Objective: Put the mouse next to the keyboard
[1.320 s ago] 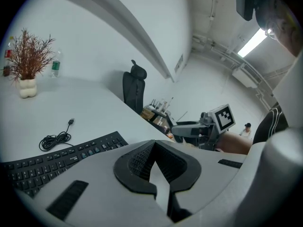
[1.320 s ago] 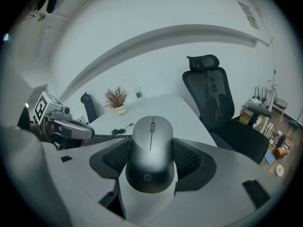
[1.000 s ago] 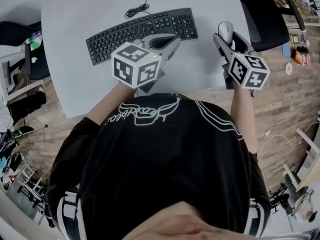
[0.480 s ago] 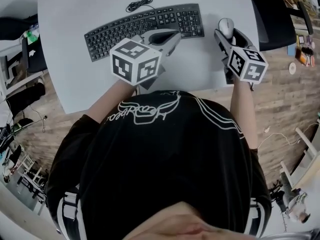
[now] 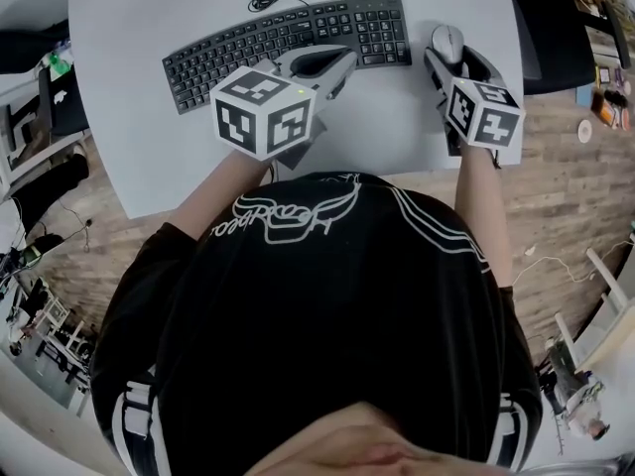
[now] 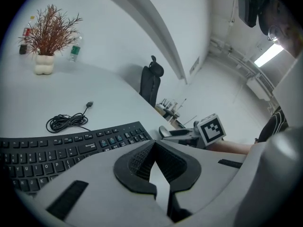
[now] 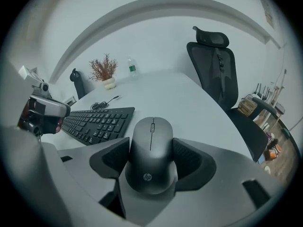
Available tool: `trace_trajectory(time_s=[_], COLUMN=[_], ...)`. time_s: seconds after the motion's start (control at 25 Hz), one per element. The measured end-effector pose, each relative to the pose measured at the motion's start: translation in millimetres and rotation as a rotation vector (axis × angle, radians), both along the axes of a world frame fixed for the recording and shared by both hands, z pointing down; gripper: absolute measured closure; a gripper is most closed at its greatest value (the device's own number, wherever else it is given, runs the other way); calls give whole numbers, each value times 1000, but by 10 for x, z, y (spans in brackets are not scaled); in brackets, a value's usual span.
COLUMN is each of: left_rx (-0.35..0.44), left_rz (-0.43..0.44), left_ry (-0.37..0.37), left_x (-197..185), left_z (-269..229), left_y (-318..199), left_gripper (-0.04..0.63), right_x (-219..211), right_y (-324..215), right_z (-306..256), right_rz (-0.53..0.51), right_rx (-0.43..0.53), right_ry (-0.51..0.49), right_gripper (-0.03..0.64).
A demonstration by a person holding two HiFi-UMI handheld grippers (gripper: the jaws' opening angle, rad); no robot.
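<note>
A dark grey mouse [image 7: 151, 152] sits between the pads of my right gripper [image 7: 152, 161], which is shut on its sides. In the head view the mouse [image 5: 447, 40] is over the white table [image 5: 397, 117], just right of the black keyboard [image 5: 288, 40], with my right gripper [image 5: 452, 59] behind it. My left gripper [image 5: 332, 65] hovers at the keyboard's near edge. Its jaws are shut with nothing held [image 6: 155, 167]. The keyboard [image 6: 66, 148] lies just ahead of it.
A coiled cable [image 6: 68, 121] lies behind the keyboard. A dried plant in a white vase [image 6: 47, 37] and a bottle [image 6: 74, 51] stand at the table's far side. A black office chair [image 7: 215, 65] is beyond the table's right edge.
My right gripper has carried the mouse a little left, closer to the keyboard's right end. The left gripper has stayed at the keyboard's near edge.
</note>
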State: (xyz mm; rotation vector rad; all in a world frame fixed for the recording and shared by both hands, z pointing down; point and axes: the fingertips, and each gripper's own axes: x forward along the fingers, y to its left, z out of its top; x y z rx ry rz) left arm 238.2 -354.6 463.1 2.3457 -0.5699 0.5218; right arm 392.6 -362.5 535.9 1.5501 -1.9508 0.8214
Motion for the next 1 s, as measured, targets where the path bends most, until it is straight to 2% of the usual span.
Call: trace_trajectory(time_s=[0.44, 0.68, 1.0], left_rx=[-17, -25, -21], left_rz=[-22, -18, -11], left_ry=[5, 7, 9], left_x=[-38, -22, 20], left_z=[53, 92, 128], left_y=[-28, -36, -82], left_gripper=[588, 588, 588], right_x=[-17, -44, -85], right_y=[6, 5, 12], right_z=[93, 112, 54], right_rz=[0, -32, -53], right_rx=[-41, -55, -32], right_ry=[36, 71, 1], right_gripper=[339, 339, 339])
